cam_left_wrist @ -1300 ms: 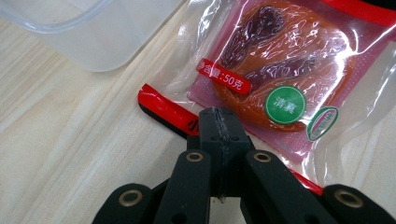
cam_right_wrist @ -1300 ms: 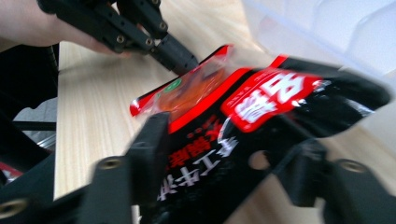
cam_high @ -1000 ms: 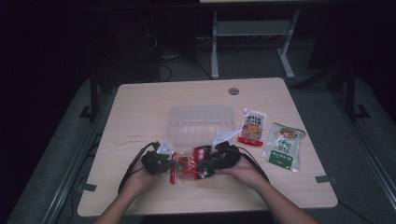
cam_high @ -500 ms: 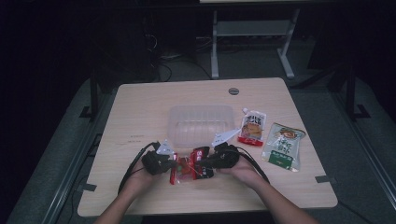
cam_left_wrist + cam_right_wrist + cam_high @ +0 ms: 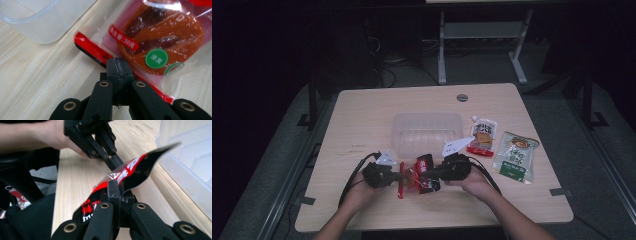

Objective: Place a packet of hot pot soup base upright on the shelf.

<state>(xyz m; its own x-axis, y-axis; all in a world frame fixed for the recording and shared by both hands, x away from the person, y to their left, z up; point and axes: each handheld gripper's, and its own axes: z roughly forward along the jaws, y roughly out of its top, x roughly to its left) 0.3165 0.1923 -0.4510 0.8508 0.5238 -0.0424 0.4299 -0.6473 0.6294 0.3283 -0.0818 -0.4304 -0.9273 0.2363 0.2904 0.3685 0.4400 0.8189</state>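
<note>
Both forearms enter from the frame's bottom edge, converging low-centre. The left gripper and right gripper, jaws clamped, pinch opposite ends of a red snack packet, just below the clear plastic tray; its long axis cannot be told.

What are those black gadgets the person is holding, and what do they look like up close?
Each is a hand-held gripper, left and right. Both are matte black, with two flat jaws on linked arms pinned by brass-coloured rivets. A pale three-cornered plate sits on top of each, and a black cable loops back from it toward the person. The forearms are bare; no sleeves show.
</note>
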